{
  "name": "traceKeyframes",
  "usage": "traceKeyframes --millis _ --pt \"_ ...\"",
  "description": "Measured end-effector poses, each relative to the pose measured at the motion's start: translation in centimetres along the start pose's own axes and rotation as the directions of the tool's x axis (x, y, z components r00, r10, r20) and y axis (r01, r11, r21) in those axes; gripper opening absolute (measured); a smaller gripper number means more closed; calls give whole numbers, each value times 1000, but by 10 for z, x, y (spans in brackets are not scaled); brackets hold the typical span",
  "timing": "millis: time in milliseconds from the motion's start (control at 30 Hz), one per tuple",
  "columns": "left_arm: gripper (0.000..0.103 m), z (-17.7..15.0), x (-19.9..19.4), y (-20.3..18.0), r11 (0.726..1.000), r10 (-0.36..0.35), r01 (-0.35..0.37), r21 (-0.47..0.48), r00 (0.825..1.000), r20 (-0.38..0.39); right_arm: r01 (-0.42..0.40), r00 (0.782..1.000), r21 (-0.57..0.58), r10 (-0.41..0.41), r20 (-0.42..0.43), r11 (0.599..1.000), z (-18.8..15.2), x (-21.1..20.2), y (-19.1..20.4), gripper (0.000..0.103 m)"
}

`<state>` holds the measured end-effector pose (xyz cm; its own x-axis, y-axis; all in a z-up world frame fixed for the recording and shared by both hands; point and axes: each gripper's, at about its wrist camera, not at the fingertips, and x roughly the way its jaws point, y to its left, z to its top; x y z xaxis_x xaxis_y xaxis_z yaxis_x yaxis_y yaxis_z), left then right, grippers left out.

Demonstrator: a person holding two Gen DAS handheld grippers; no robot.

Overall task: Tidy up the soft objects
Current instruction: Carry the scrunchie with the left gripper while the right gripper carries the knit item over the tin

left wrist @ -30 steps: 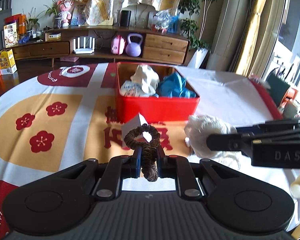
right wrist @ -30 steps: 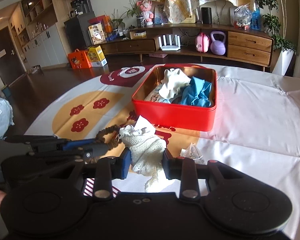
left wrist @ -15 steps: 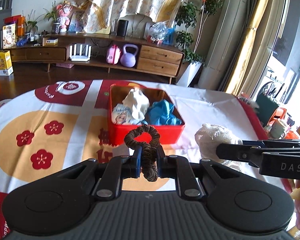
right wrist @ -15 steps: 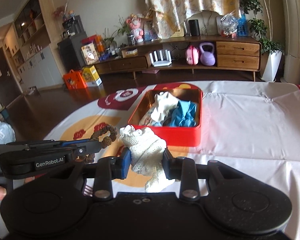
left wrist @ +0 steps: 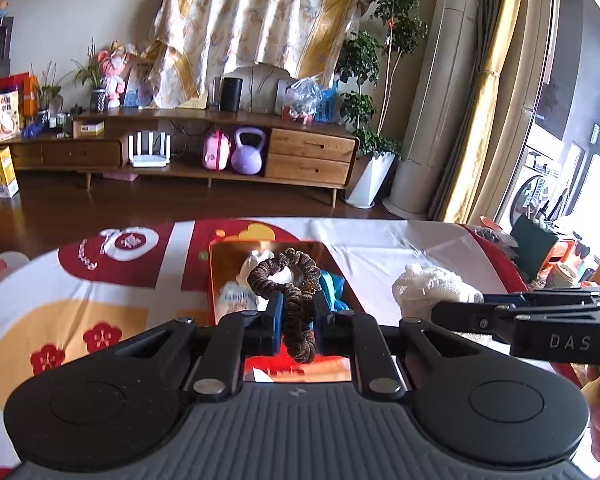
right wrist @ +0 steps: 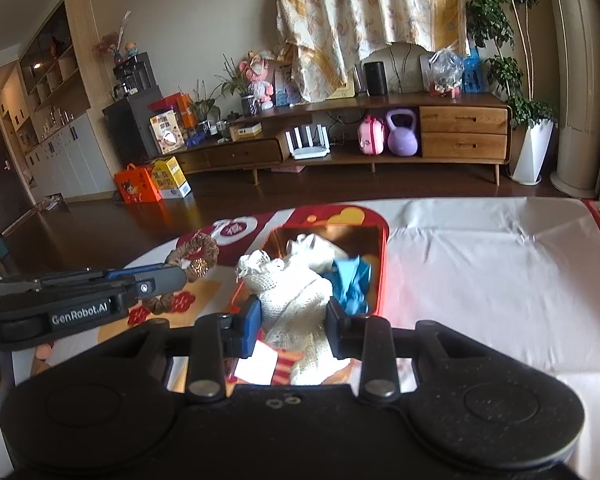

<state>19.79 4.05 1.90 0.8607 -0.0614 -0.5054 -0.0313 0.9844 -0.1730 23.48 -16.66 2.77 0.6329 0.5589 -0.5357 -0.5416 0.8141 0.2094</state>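
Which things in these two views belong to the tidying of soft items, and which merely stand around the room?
Part of the job:
- brown scrunchie, held in the left gripper
- white knitted cloth, held in the right gripper
- red tin, with a blue cloth inside

Just lying about:
- purple kettlebell
- white router
- black speaker

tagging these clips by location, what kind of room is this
Most likely a home living room: a long wooden media console with drawers, a potted tree beside a curtained window, and a cloth-covered table in front.
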Motion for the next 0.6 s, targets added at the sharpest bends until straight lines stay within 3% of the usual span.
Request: traceKeyframes --millis 600 --pt "15 20 72 7 1000 19 -18 15 999 -41 44 999 15 -43 -10 999 36 74 -22 33"
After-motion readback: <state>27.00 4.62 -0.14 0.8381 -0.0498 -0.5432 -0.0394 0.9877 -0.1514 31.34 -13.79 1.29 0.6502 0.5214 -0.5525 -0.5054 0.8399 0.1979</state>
